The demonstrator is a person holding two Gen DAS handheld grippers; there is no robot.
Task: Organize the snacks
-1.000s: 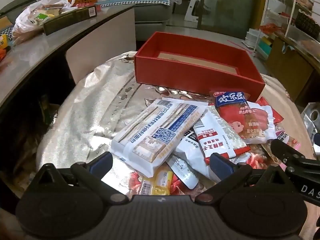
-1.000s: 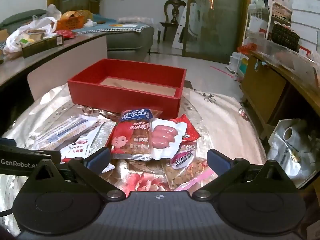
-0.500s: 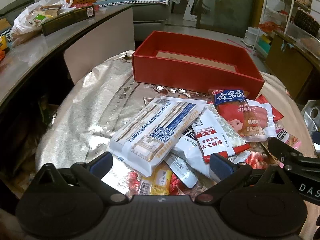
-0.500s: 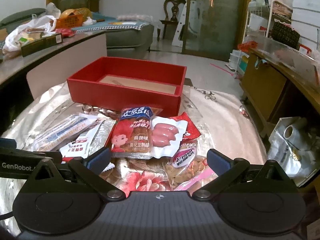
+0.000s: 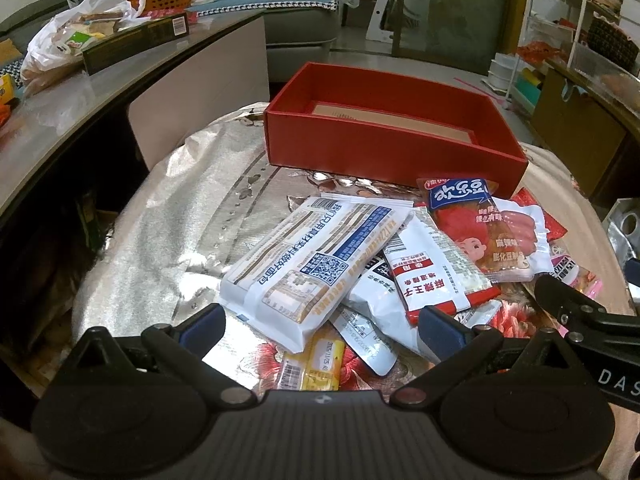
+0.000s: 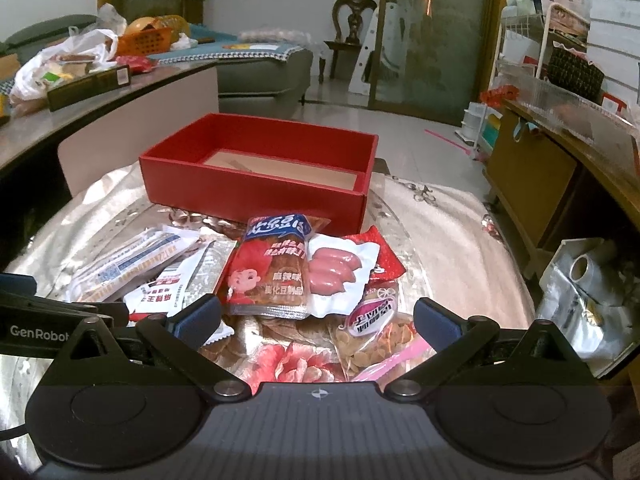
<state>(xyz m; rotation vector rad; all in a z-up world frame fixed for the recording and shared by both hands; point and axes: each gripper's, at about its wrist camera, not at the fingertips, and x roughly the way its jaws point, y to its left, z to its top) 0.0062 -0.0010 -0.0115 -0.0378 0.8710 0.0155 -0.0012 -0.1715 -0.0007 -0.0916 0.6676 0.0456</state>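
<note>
Snack pile [image 5: 380, 264]: loose on table [image 5: 160, 232], just in front of red box [image 5: 392, 136]; box holds no snacks.
Left gripper [image 5: 320, 320]: fingers wide, holding nothing.
Right gripper [image 6: 316, 312]: fingers wide, holding nothing.
Grasp method: take topmost white packet [image 5: 312, 264] by one edge; lift clear before moving to box.
Count: one box; at least eight packets, overlap hides more.

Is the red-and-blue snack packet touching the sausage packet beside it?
Touching. In the right wrist view the red-and-blue snack packet lies overlapping the sausage packet, covering its left edge.
</note>
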